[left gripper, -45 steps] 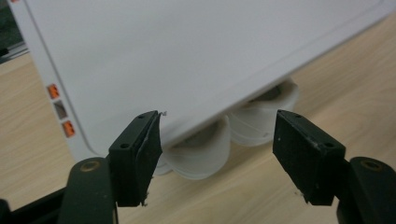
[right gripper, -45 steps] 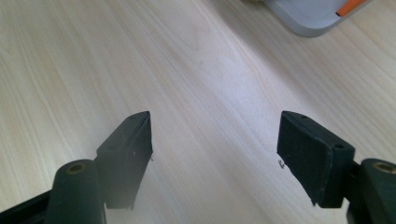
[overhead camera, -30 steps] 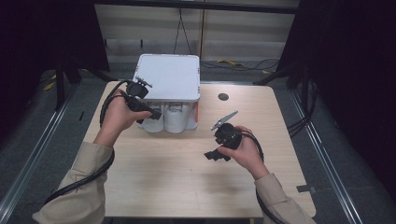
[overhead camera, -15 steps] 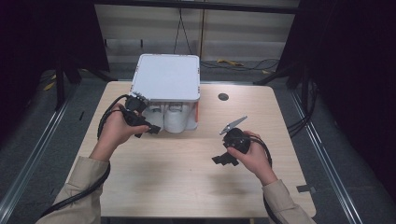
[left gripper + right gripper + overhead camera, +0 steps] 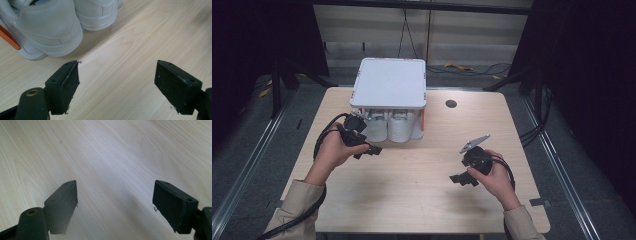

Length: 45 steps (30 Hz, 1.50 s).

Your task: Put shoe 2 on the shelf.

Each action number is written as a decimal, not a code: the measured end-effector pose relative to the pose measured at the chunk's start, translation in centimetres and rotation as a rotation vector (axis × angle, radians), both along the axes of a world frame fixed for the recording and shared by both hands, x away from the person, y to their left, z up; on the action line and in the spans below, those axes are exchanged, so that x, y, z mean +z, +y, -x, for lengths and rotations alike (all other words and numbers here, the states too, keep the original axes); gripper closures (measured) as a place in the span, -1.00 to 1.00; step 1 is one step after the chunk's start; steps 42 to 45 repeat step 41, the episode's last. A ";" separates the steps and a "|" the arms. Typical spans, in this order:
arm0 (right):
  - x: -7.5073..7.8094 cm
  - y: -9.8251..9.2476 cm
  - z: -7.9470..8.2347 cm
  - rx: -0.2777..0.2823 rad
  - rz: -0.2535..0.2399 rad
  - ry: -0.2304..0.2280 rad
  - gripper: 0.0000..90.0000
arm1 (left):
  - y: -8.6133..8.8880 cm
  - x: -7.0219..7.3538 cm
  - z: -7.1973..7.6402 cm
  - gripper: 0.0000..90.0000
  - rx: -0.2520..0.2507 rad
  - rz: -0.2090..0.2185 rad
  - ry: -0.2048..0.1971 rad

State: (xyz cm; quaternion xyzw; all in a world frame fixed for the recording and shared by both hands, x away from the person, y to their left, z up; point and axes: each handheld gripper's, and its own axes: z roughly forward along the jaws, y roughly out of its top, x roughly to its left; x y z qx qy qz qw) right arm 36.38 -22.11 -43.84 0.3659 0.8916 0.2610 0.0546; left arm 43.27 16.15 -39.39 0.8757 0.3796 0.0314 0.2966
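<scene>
Across the middle of the high view, the wooden table (image 5: 412, 200) is taking up most of the frame, pale and bare toward the lower edge. Upper centre, a white box (image 5: 389, 82) with a flat lid is sitting near the far edge, and white shoes (image 5: 394, 125) are standing under its front, heels facing out, with an orange strip at the right corner. A small dark round hole (image 5: 451, 103) is showing to the right of the box.

Left of centre, the left gripper (image 5: 371, 149) is hanging just beside the shoes, not touching them. Its jaws have just been opening and are standing wide apart with nothing between them; in the left gripper view the nearest shoe heel (image 5: 50, 30) is lying in the upper left of the frame, beyond the tips. Lower right of centre, the right gripper (image 5: 460, 179) is pointing down at bare wood, well apart from the shoes, jaws wide apart and empty too.

Risks, as I judge them: the left gripper closing on the soft heel collar could pinch fabric only and slip. Pushing forward could shove the shoes deeper under the box. A low approach could scrape the tips on the table.
</scene>
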 end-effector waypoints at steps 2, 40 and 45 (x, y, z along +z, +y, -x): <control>-0.1 -0.5 0.2 -0.009 -0.008 0.001 -0.57 | 0.1 -0.3 0.2 -0.56 -0.007 -0.004 0.002; -1.8 -7.1 4.0 -0.128 -0.006 -0.012 -0.56 | 6.3 -5.9 3.4 -0.57 0.004 0.017 -0.002; -1.9 -7.1 4.0 -0.127 0.002 -0.015 -0.56 | 6.3 -6.0 3.4 -0.57 0.002 0.014 -0.004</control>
